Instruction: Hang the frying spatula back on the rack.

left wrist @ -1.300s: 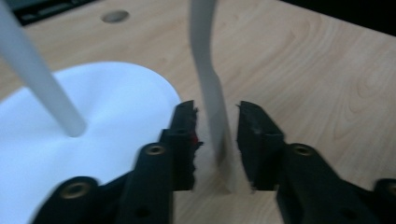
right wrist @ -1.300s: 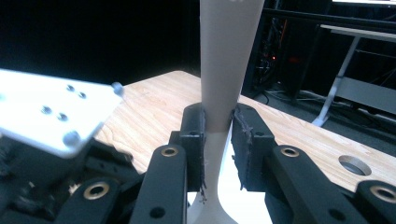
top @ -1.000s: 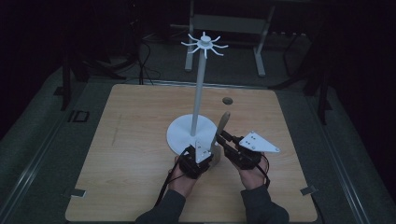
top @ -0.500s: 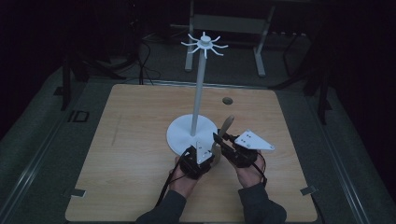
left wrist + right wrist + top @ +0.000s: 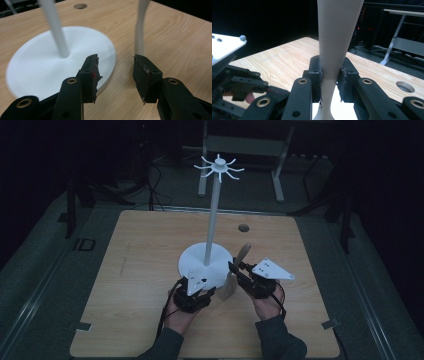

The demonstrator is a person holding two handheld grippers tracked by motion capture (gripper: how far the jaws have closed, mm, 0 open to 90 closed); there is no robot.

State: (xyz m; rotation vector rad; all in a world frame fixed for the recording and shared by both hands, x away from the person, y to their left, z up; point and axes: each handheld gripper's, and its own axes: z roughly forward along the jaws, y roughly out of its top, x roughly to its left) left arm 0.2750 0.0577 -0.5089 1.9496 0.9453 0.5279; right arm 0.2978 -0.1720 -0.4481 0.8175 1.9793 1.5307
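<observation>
Spatula (image 5: 239, 268) upright beside stand (image 5: 207, 266), clamped by right gripper (image 5: 234, 268); left gripper (image 5: 206, 293), jaws just opened, empty. Lift steadily toward 1 hook (image 5: 218, 167), keeping grip firm.

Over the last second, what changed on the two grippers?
The left gripper has just been opening its fingers, let go of the beige spatula and drew back left. The right gripper stays shut on it, in place. The white stand is unmoved.
</observation>
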